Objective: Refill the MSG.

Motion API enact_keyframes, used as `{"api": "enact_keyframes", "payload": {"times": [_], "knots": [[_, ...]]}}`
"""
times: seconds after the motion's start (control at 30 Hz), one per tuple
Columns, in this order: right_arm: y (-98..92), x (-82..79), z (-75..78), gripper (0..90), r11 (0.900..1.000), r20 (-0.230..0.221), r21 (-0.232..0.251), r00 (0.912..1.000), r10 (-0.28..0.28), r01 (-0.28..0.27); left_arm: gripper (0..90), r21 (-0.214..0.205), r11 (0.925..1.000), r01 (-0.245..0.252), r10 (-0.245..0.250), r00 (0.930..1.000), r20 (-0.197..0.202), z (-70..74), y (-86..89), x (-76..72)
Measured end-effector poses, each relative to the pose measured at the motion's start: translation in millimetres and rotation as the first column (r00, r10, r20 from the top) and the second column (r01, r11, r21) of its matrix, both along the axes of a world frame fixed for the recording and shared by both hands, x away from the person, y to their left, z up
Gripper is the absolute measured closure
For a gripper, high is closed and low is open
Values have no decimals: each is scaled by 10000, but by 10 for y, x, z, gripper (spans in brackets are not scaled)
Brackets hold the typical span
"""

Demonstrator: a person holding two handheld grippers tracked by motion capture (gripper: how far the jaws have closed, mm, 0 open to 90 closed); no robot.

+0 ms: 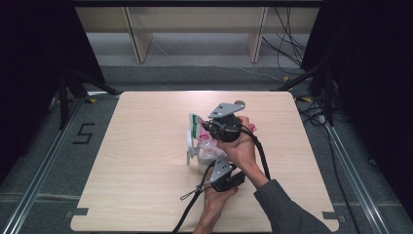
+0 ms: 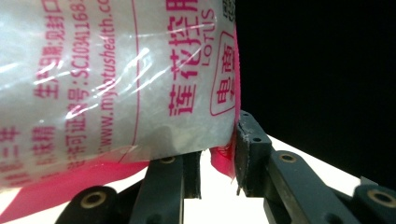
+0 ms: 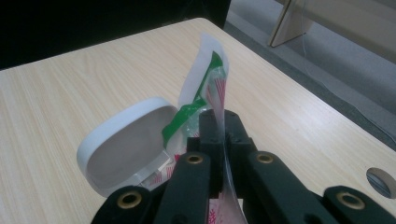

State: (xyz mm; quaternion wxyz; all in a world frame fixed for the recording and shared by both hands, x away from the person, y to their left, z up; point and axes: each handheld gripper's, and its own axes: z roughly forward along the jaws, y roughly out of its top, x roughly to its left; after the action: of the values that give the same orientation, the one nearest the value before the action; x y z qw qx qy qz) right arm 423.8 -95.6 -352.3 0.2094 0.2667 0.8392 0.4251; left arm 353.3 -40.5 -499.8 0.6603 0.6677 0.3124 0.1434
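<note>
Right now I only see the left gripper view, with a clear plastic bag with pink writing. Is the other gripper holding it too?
Observer: Yes. The right gripper is shut on the thin top edge of the clear plastic bag with pink writing.
Operator: Is anything else next to it?
Observer: A white oval plastic lid sits right beside the bag's top, with its hollow side facing the right gripper's camera.
Operator: Where on the table is all this?
Observer: Near the middle of the light wooden table, as the high view shows.
</note>
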Motion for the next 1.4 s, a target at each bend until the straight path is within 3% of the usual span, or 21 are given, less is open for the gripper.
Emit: {"api": "enact_keyframes", "payload": {"times": [0.03, 0.1, 0.2, 0.27, 0.3, 0.43, 0.5, 0.63, 0.67, 0.8, 0.87, 1.17, 1.2, 1.37, 1.4], "knots": [[-7, -10, 12, 895, 9999, -197, 96, 9998, -91, 92, 736, -146, 9999, 80, -78, 9999, 116, -6, -3, 12], [-8, 2, 8, 894, 9998, 40, 154, 9999, -130, 129, 737, -104, 9999, 14, -14, 10000, 67, -8, -4, 11], [15, -25, 4, 895, 9999, -274, 27, 9995, -143, 144, 737, -85, 10000, 12, -11, 9999, 102, -5, -1, 11], [-1, -14, 15, 895, 9998, -103, 147, 9998, -141, 143, 737, 81, 10000, -44, 44, 10000, 52, 3, 13, 5], [-1, -10, 15, 895, 9998, -51, 95, 9999, -149, 150, 737, -91, 10000, 3, -2, 9999, 109, -10, 4, 14], [-1, 4, 13, 895, 10000, 66, 43, 9999, -84, 84, 738, 44, 10000, -16, 16, 10000, 75, 3, 15, 6], [-1, 13, 6, 895, 9999, 143, 86, 9999, -69, 68, 738, -86, 10000, 41, -40, 9999, 125, -10, 4, 18], [1, 3, 14, 895, 9999, -136, 77, 9999, -106, 107, 738, 16, 10000, -29, 29, 10000, 69, 4, 16, 7], [1, 2, 17, 895, 9995, 30, 210, 9997, -225, 224, 738, 115, 9999, -121, 122, 9999, -3, 6, 22, 2], [-21, 6, 20, 895, 9999, -98, 84, 9999, -70, 71, 739, 128, 9999, -80, 80, 10000, 12, -2, 14, 4], [-29, 6, 26, 895, 9991, -49, 308, 9996, -285, 286, 739, 167, 9999, -31, 31, 10000, 30, 0, 16, 10], [-42, 2, 21, 895, 9993, -5, 270, 9996, -267, 267, 740, 199, 9998, -39, 40, 10000, -51, -8, 13, 6], [-33, 11, 11, 895, 9999, 64, 52, 9999, -110, 110, 740, 182, 9998, -51, 51, 10000, -35, -8, 9, 5], [-42, 13, 7, 895, 9991, -16, 254, 9994, -333, 333, 740, 228, 9997, -44, 44, 10000, -34, -13, 15, 10], [-40, 12, 7, 895, 9997, -73, 75, 9997, -226, 227, 740, 222, 9997, -59, 60, 10000, -35, -12, 15, 9]]}}
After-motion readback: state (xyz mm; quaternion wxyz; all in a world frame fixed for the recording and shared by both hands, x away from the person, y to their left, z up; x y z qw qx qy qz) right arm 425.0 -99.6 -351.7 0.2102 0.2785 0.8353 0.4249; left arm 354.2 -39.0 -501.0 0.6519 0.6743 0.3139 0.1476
